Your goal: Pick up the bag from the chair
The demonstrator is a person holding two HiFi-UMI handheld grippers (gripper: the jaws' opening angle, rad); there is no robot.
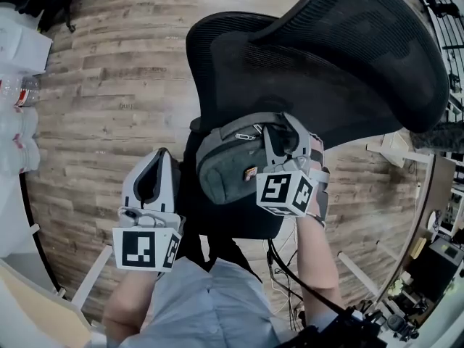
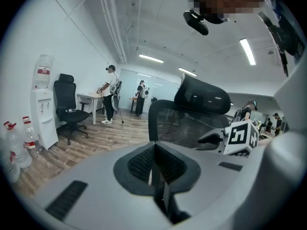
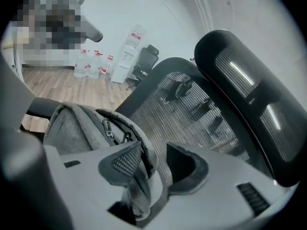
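A grey bag point(image 1: 228, 162) with zips sits on the seat of a black mesh office chair point(image 1: 348, 56). My right gripper point(image 1: 281, 135) is over the bag's top, shut on its grey strap point(image 3: 139, 190), which runs down between the jaws in the right gripper view. In that view the bag's body point(image 3: 76, 128) lies to the left and the chair's mesh back point(image 3: 192, 114) is just behind. My left gripper point(image 1: 154, 174) hangs left of the chair, apart from the bag, shut with nothing in it point(image 2: 153, 164).
Wood floor surrounds the chair. Water bottles point(image 1: 18, 93) stand at the far left, and cables point(image 1: 290, 281) trail below the seat. A water dispenser point(image 2: 42, 114), a second black chair point(image 2: 67, 111) and standing people point(image 2: 111, 92) are across the room.
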